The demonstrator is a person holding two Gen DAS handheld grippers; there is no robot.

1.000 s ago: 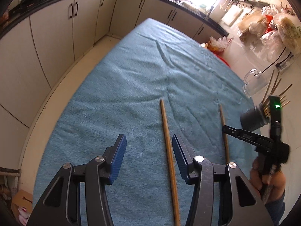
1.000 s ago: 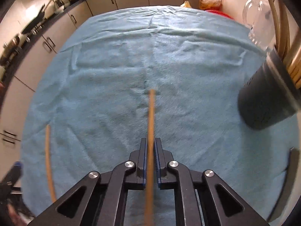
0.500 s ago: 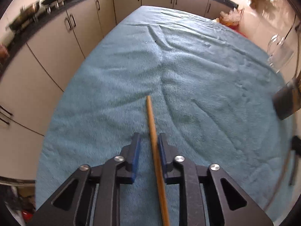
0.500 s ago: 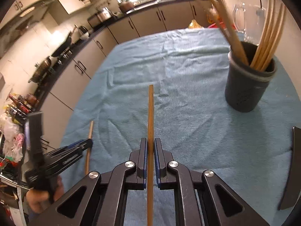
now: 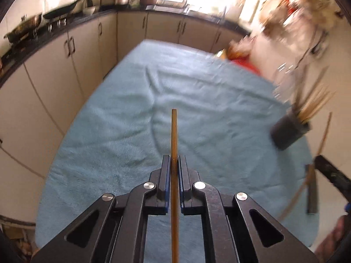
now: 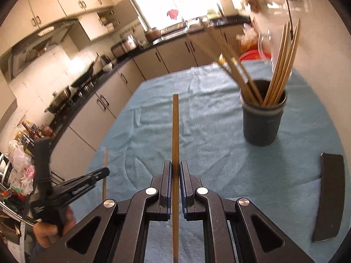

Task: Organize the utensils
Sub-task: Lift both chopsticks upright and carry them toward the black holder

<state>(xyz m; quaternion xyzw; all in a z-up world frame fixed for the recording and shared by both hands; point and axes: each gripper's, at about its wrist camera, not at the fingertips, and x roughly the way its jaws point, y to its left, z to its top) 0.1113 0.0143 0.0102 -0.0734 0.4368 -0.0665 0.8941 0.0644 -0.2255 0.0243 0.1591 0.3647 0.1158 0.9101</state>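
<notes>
Chopsticks, one in each hand-held gripper. The left gripper (image 5: 174,164) has its blue-padded jaws pressed together on a brown wooden chopstick (image 5: 174,135), which runs straight forward between the fingers, its tip raised above the cloth. The right gripper (image 6: 174,171) pinches a second chopstick (image 6: 175,127) the same way, lengthwise along its fingers. Holding each stick in line with the fingers probably makes it easier to aim it tip-first into a container.

Below both grippers, a blue towel (image 6: 197,131) covers the table. Ahead and to the right of the right gripper stands a dark cylindrical utensil holder (image 6: 262,120), upright on the towel and already holding a bundle of chopsticks that lean against its rim. In the left view the same holder (image 5: 289,129) appears blurred, well off to the right. It looks like the destination for both sticks.

A flat dark curved object (image 6: 328,197) lies on the towel near the right edge; what it is cannot be told. Beyond the table, cream kitchen cabinets (image 6: 153,61) line a dark counter with pans, under a bright window.

No brand names, labels or writing can be read; a marking on the left gripper's body in the right view is too small to make out.
</notes>
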